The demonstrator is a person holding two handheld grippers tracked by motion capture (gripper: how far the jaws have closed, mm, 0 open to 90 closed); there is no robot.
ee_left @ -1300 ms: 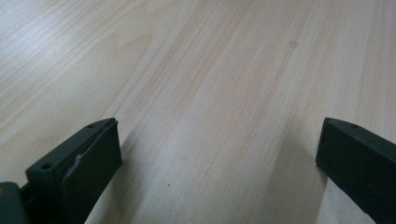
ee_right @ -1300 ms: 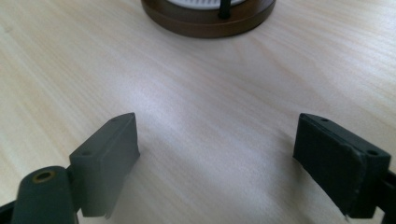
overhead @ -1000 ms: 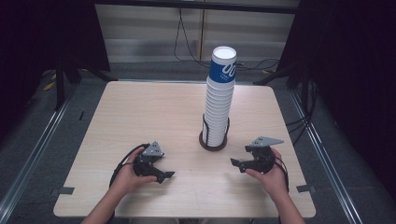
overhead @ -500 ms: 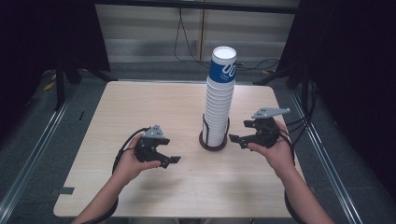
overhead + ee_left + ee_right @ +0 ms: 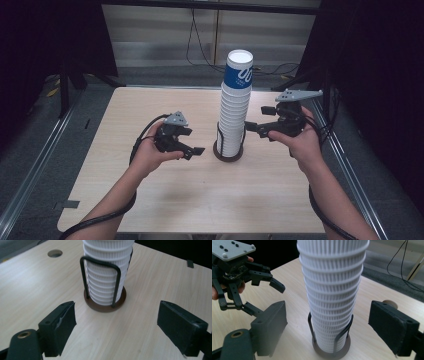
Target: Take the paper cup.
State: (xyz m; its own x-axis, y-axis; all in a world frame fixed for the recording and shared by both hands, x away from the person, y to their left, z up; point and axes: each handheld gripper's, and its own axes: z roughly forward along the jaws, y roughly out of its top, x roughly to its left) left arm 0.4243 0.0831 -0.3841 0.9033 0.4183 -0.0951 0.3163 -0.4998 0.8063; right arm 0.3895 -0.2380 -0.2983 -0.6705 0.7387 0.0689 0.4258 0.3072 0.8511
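Note:
A tall stack of white ribbed cups (image 5: 234,117), the top one printed blue, stands in a dark round holder (image 5: 229,154) with wire loops at mid table. My left gripper (image 5: 194,142) hovers left of the holder, low, and points at it. Its jaws (image 5: 116,325) are apart and have narrowed a little, with nothing between them. My right gripper (image 5: 256,120) is raised to the stack's right at mid height. Its jaws (image 5: 328,327) have just been opening. The stack (image 5: 333,290) stands just ahead of them, and the pads are clear of it.
The wooden table (image 5: 150,200) has a round hole (image 5: 55,253) beyond the holder and a dark tape piece (image 5: 190,263) near its edge. Cables trail from both grippers along the forearms. Metal rails run along the floor on both sides.
Both hands have risen from near the tabletop and moved in toward the cup stack. The right gripper has climbed higher, to mid stack, and its jaws have widened.

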